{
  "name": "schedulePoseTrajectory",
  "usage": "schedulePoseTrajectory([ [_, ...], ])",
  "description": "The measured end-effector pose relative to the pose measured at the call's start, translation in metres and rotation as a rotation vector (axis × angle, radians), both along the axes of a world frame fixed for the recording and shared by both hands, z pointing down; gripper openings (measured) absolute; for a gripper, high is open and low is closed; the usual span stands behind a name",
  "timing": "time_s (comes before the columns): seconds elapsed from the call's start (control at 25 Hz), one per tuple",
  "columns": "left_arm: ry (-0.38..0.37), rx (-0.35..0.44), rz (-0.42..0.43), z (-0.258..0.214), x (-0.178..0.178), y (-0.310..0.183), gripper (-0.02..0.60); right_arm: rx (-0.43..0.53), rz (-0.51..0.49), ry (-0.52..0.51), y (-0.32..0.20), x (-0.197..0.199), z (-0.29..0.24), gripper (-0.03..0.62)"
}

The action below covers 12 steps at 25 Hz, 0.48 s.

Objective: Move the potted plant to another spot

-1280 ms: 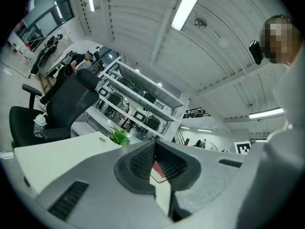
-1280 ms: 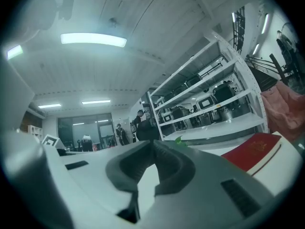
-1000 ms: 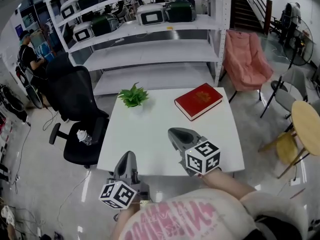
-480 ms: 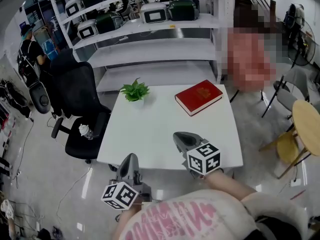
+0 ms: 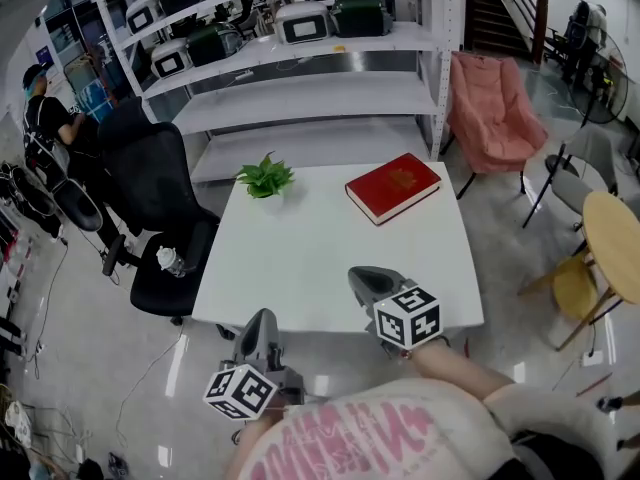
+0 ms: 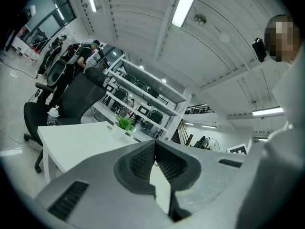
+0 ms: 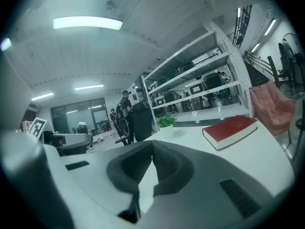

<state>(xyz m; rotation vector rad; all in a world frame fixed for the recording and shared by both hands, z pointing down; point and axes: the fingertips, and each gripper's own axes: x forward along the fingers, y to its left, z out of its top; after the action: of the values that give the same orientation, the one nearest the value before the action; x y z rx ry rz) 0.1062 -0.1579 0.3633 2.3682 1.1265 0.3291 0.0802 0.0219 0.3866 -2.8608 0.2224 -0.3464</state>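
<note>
The small potted plant [image 5: 264, 180], green leaves in a white pot, stands near the far left corner of the white table [image 5: 300, 268]. It also shows far off as the plant [image 6: 123, 124] in the left gripper view and the plant [image 7: 166, 121] in the right gripper view. My left gripper [image 5: 262, 324] hangs just off the table's near edge, shut and empty. My right gripper [image 5: 362, 280] hovers over the near right part of the table, shut with nothing in it. Both are far from the plant.
A red book [image 5: 393, 187] lies at the table's far right. A black office chair [image 5: 160, 218] with a bottle [image 5: 166, 260] on its seat stands left of the table. White shelving [image 5: 290, 78] rises behind, a pink chair [image 5: 492, 113] and a round wooden table [image 5: 615, 248] sit to the right.
Both grippers have drifted slightly down and toward the table's near edge. The view has shifted a little, and the person at far left has moved.
</note>
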Motion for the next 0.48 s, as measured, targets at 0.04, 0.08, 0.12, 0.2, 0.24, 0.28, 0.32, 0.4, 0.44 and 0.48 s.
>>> schedulePoseTrajectory([
  [0.04,-0.001,0.0,0.001,-0.0005,-0.0004,0.0004,0.003,-0.001,0.001,-0.001,0.0004,-0.0009,-0.0002,0.008],
  [0.08,-0.002,0.0,0.002,-0.0008,-0.0009,0.0009,0.003,-0.001,0.001,-0.002,0.0008,-0.0017,-0.0002,0.008],
  [0.12,-0.003,0.0,0.004,-0.0007,-0.0015,0.0017,0.003,-0.002,0.003,-0.003,0.0014,-0.0027,0.0001,0.008],
  [0.2,-0.005,0.0,0.008,0.0007,-0.0034,0.0038,0.003,-0.003,0.006,-0.007,0.003,-0.0046,0.0018,0.008],
  [0.24,-0.007,0.0,0.011,0.0015,-0.0042,0.0049,0.003,-0.004,0.007,-0.009,0.004,-0.0053,0.0029,0.008],
  [0.28,-0.008,-0.001,0.013,0.0021,-0.0048,0.0059,0.003,-0.004,0.008,-0.011,0.0049,-0.0057,0.0038,0.008],
  [0.32,-0.009,-0.003,0.014,0.0024,-0.0054,0.0067,0.003,-0.004,0.009,-0.013,0.0056,-0.0061,0.0044,0.008],
  [0.4,-0.011,-0.002,0.016,0.0027,-0.0071,0.0076,0.003,-0.003,0.01,-0.016,0.0066,-0.0078,0.0051,0.008],
  [0.44,-0.011,-0.001,0.017,0.003,-0.008,0.008,0.003,-0.001,0.011,-0.017,0.007,-0.0087,0.0056,0.008],
  [0.48,-0.013,0.0,0.018,0.0036,-0.0089,0.0083,0.003,0.0,0.012,-0.019,0.0075,-0.0096,0.0064,0.008],
])
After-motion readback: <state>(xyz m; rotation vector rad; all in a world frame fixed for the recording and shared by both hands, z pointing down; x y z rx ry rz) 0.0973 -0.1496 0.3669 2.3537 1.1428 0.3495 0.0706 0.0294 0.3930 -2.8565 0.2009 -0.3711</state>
